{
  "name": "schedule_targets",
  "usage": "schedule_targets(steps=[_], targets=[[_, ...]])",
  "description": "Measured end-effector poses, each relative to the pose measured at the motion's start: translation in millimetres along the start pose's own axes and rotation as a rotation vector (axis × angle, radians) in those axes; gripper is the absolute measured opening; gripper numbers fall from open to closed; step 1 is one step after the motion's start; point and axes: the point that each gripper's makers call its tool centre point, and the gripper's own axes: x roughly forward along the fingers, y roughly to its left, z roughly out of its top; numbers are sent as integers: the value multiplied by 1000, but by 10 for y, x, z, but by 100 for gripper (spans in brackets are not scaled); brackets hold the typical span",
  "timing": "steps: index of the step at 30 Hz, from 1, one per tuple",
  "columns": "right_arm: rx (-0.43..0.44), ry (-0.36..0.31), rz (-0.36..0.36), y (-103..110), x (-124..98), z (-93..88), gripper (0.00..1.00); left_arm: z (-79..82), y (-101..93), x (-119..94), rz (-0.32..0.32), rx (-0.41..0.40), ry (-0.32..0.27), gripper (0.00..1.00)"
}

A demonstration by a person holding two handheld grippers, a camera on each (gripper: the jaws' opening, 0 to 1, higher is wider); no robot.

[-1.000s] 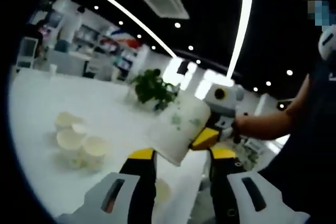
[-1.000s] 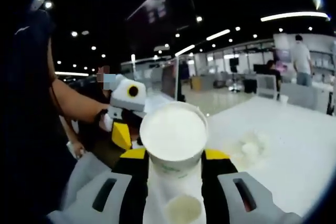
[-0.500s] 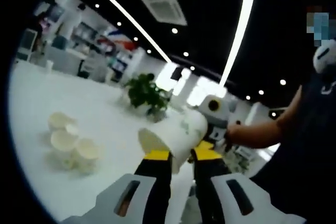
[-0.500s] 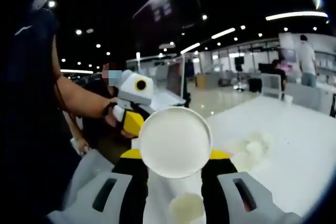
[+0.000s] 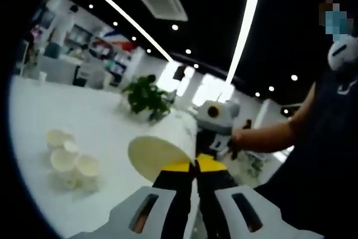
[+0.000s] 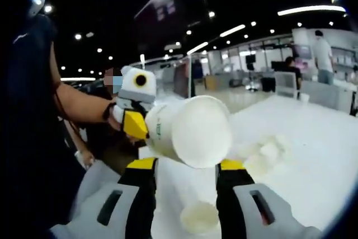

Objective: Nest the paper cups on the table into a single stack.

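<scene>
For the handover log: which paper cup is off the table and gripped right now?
The large paper cup held tilted in the air by the left gripper; the cluster of cups stands on the table.

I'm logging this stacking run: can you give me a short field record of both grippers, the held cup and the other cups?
left gripper: shut on the paper cup's wall
right gripper: open, jaws spread below the cup
paper cup: in the air, tipped on its side
loose cups: clustered on the white table
single cup: on the table, between the right jaws
</scene>
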Motion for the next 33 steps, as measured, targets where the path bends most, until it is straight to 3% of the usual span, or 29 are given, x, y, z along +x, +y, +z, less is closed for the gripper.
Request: schedule_targets(steps=[2, 14, 16, 17, 19, 24, 30, 33], targets=[[11, -4, -7, -30, -34, 2, 49, -41, 24, -10, 11, 10, 28, 0], [-28, 0, -25, -46, -67, 16, 51, -315, 133, -43, 52, 73, 199, 0], [-36, 11, -29, -42, -64, 4, 53, -346, 208, -68, 91, 103, 250, 0], [-41, 20, -34, -53, -72, -14, 55, -373, 307, -99, 153, 133, 304, 0], [-32, 42, -49, -75, -100, -53, 58, -394, 261, -88, 138, 178, 376, 0], [-22, 72, -93, -175, -218, -150, 66, -377, 293, -56, 160, 273, 479, 0], [-35, 86, -152, -281, -393, -187, 72, -375, 268, 19, 162, 312, 581, 0], [-34, 88, -180, -343, -486, -218, 75, -396, 304, 20, 202, 322, 672, 0]])
